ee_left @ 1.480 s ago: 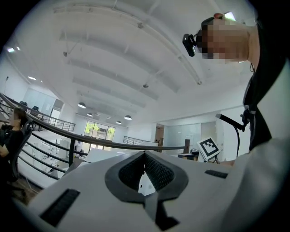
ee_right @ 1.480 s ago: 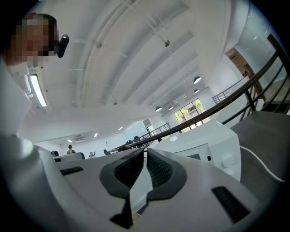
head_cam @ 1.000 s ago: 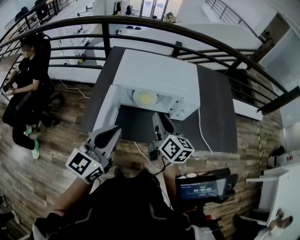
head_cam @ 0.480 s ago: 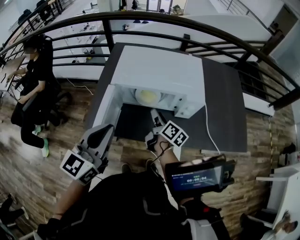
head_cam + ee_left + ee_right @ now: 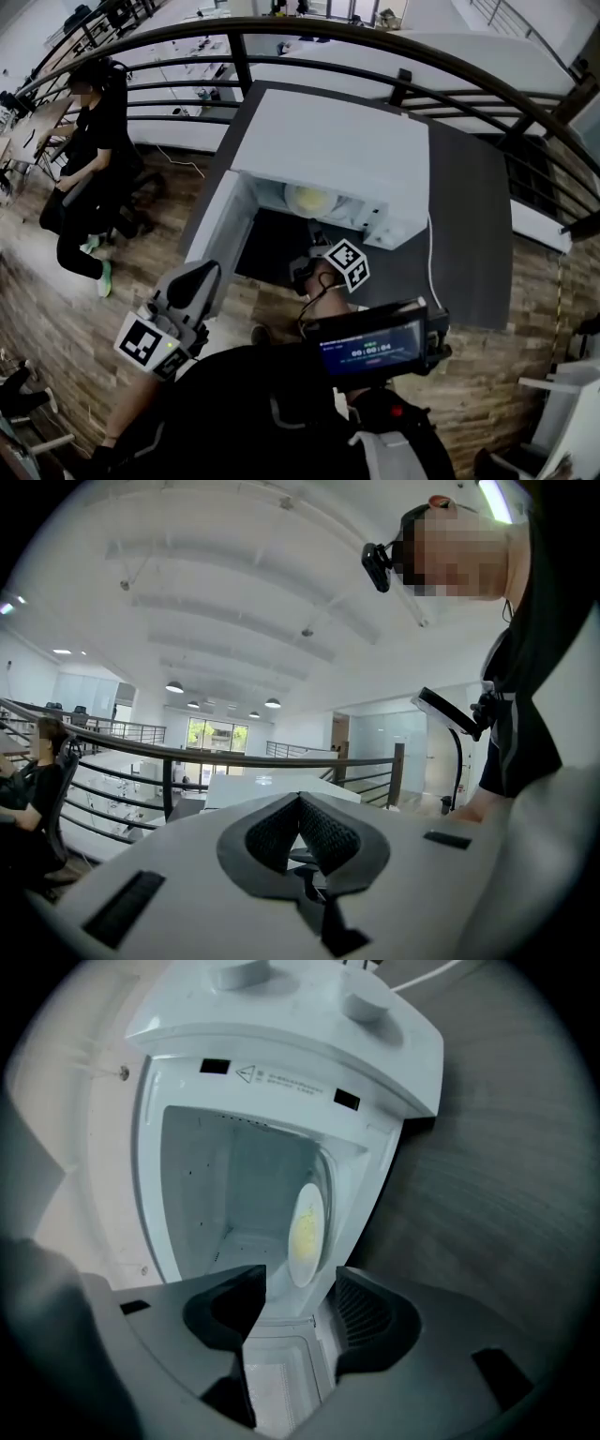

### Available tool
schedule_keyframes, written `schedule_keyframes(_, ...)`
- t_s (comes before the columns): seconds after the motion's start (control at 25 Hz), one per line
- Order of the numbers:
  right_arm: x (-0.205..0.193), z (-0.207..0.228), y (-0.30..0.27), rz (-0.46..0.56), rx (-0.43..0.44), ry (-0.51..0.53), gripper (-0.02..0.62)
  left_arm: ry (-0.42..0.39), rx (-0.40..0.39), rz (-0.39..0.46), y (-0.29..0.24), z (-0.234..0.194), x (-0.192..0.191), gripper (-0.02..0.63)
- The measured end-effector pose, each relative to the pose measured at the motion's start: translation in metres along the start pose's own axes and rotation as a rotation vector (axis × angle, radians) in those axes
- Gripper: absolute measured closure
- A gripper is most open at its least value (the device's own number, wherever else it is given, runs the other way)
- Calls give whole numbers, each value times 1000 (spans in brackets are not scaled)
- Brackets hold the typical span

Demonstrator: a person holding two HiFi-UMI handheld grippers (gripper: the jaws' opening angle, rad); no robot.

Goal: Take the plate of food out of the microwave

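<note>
The right claw [image 5: 296, 1283] has spread wide and neared the open microwave [image 5: 281, 1049], aimed at the plate [image 5: 307, 1232] (still inside, untouched), ready to grasp; the left claw [image 5: 299, 801] idles, pressed together.

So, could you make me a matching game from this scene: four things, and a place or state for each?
1 white microwave door
2 round white plate of yellow food
3 left gripper
4 right gripper

A jaws apart, empty
B swung open
C inside the white microwave
D jaws together, empty

Pairs: 1-B, 2-C, 3-D, 4-A
</note>
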State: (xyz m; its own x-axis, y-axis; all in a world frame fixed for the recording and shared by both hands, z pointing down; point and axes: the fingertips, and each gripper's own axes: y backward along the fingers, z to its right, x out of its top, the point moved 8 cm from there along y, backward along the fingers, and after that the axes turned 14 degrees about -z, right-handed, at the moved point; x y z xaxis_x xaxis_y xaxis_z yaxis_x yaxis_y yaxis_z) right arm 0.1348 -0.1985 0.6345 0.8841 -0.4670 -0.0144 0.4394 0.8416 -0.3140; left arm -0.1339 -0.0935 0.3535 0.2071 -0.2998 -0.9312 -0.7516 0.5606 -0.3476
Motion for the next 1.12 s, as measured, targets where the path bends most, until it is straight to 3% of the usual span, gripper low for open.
schedule_keyframes(0.52, 16, 17, -44, 9, -11, -175, 382, 10, 101, -38, 9, -8, -5, 603)
schedule_keyframes(1.12, 15, 24, -60, 19, -35, -362, 382, 39, 142, -64, 10, -11, -10, 603)
